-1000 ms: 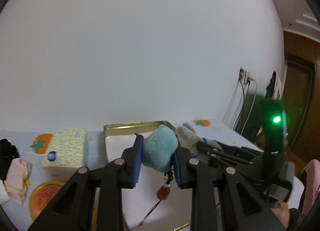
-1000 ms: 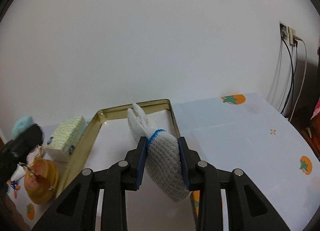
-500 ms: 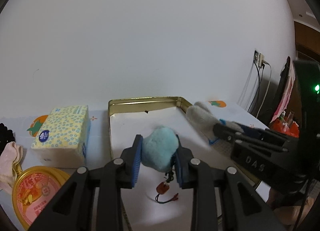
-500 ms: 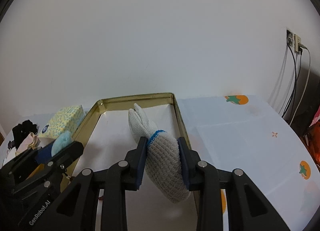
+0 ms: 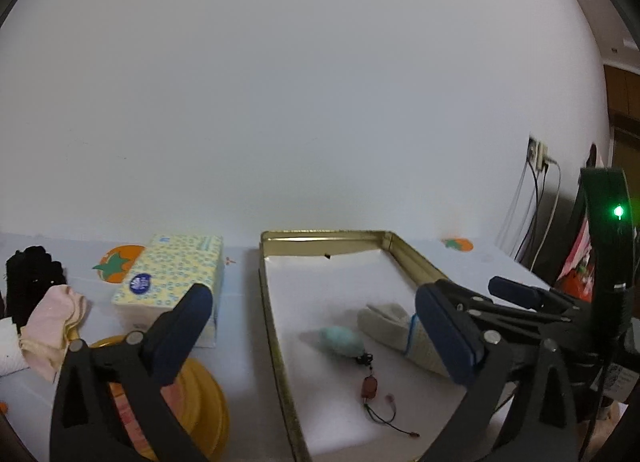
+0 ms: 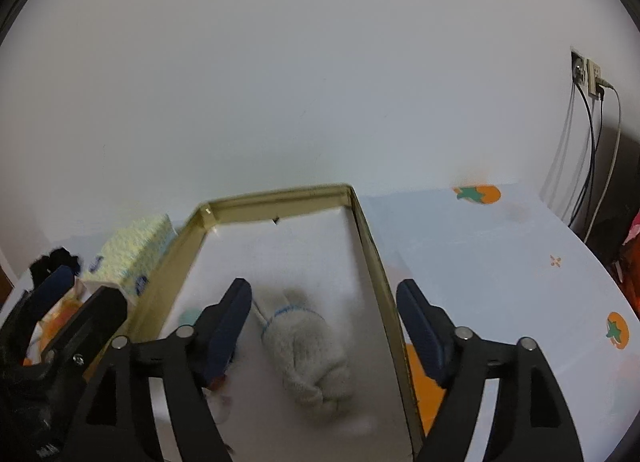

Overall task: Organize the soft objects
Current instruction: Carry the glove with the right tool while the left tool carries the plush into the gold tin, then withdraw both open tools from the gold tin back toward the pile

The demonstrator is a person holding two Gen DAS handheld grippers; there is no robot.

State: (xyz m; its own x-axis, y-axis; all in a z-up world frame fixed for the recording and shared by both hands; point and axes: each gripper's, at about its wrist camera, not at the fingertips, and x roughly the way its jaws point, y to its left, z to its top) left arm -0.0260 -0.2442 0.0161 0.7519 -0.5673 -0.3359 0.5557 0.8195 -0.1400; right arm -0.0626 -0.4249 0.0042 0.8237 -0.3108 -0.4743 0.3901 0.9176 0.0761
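Leftmost, the left tool (image 5: pixel 320 326) hangs wide open with nothing in it, above the gold-rimmed tray (image 5: pixel 276 326) on the counter (image 5: pixel 244 358). Inside the tray lies a fuzzy teal pom-pom (image 5: pixel 340 341) trailing a dark cord and a reddish bead, just beside a grey knitted glove (image 6: pixel 304 346) edged in blue. Over the glove, the right tool (image 6: pixel 324 322) is equally wide open, gripping nothing.
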